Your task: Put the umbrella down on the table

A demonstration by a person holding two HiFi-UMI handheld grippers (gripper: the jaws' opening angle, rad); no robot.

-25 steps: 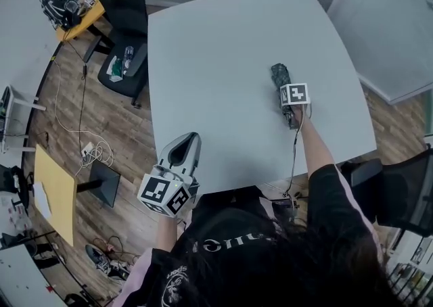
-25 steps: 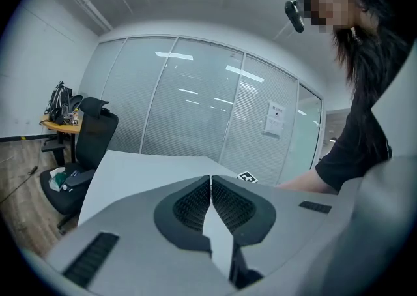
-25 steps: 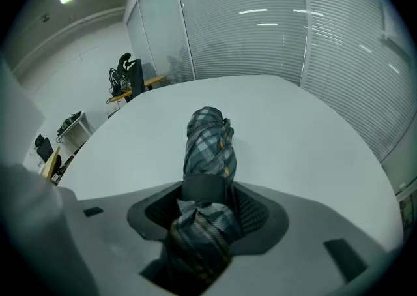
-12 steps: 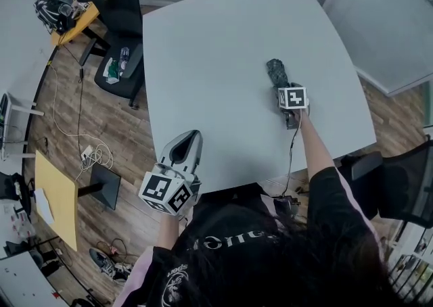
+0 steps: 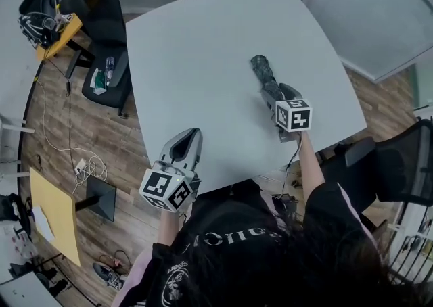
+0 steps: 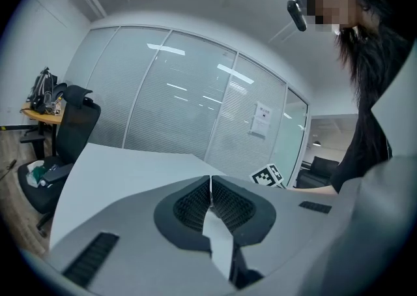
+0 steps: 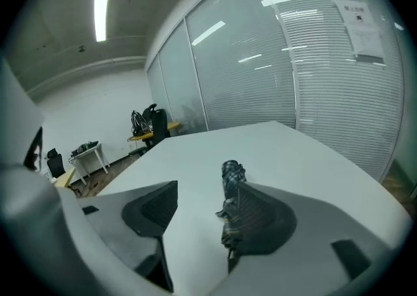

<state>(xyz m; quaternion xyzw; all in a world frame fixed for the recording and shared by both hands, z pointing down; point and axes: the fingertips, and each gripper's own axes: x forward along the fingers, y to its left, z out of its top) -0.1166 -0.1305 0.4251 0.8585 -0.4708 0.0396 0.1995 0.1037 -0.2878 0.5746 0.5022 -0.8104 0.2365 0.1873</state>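
Note:
A folded dark plaid umbrella (image 5: 262, 73) lies flat on the grey table (image 5: 196, 55), right of its middle. My right gripper (image 5: 276, 95) hovers just above its near end with the jaws wide apart and nothing between the pads. In the right gripper view the umbrella (image 7: 229, 180) rests on the table ahead, its near end hidden behind the right jaw, and the right gripper (image 7: 207, 189) is clear of it. My left gripper (image 5: 189, 140) hangs over the table's near edge, shut and empty; in the left gripper view the left gripper (image 6: 210, 182) has its pads together.
A black office chair (image 5: 101, 35) and a small yellow desk (image 5: 57, 32) stand left of the table. A yellow board (image 5: 54, 214) and cables lie on the wooden floor. Another dark chair (image 5: 399, 170) is at the right. Glass partitions (image 7: 273, 73) close the room.
My right gripper has opened, let go of the umbrella and risen back toward me. The umbrella stays lying on the table. The left gripper has hardly moved.

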